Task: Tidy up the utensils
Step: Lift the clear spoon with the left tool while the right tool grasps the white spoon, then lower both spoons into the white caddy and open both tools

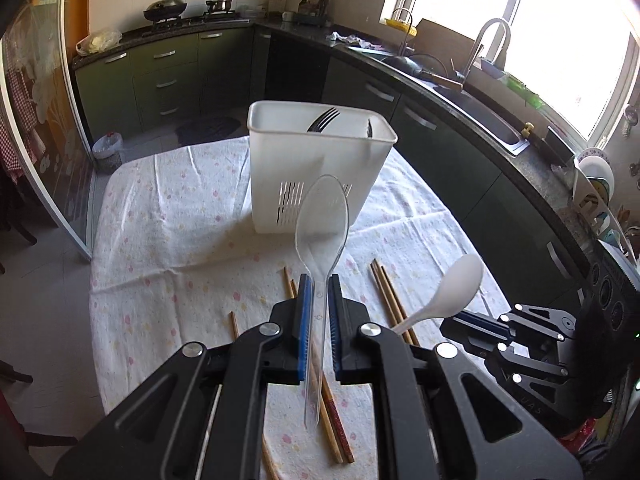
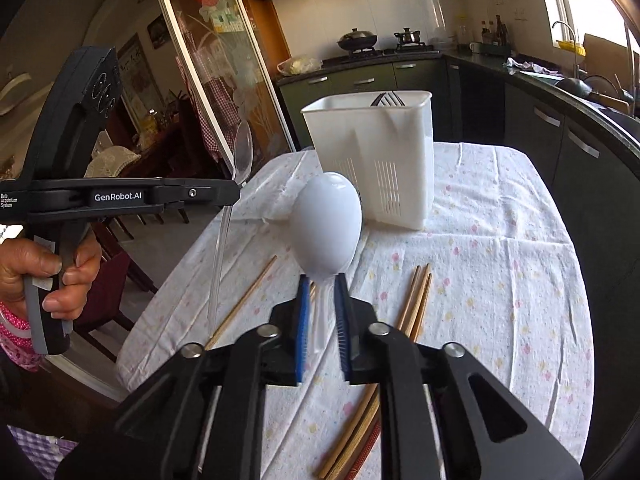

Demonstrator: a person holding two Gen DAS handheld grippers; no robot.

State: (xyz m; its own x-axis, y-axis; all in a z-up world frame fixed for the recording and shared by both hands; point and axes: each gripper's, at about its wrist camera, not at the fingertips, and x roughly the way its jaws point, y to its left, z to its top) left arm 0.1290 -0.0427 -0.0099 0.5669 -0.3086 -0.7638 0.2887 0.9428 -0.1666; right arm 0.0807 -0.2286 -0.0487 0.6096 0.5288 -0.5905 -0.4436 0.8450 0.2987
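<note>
My left gripper (image 1: 319, 280) is shut on a clear plastic spoon (image 1: 322, 216), held upright above the table, bowl up. It also shows in the right wrist view (image 2: 242, 156). My right gripper (image 2: 324, 280) is shut on a white plastic spoon (image 2: 326, 227), bowl up; the spoon also shows in the left wrist view (image 1: 454, 290). A white utensil holder (image 1: 316, 168) stands on the table ahead with dark forks (image 1: 323, 119) in it; it also shows in the right wrist view (image 2: 380, 160). Wooden chopsticks (image 1: 390, 300) lie on the cloth (image 2: 418, 302).
The table carries a white flowered cloth (image 1: 180, 216). A dark counter with sink and tap (image 1: 490, 40) runs along the right. A stove with a wok (image 1: 165, 9) is at the back. A glass sliding door (image 2: 208, 80) stands at the left.
</note>
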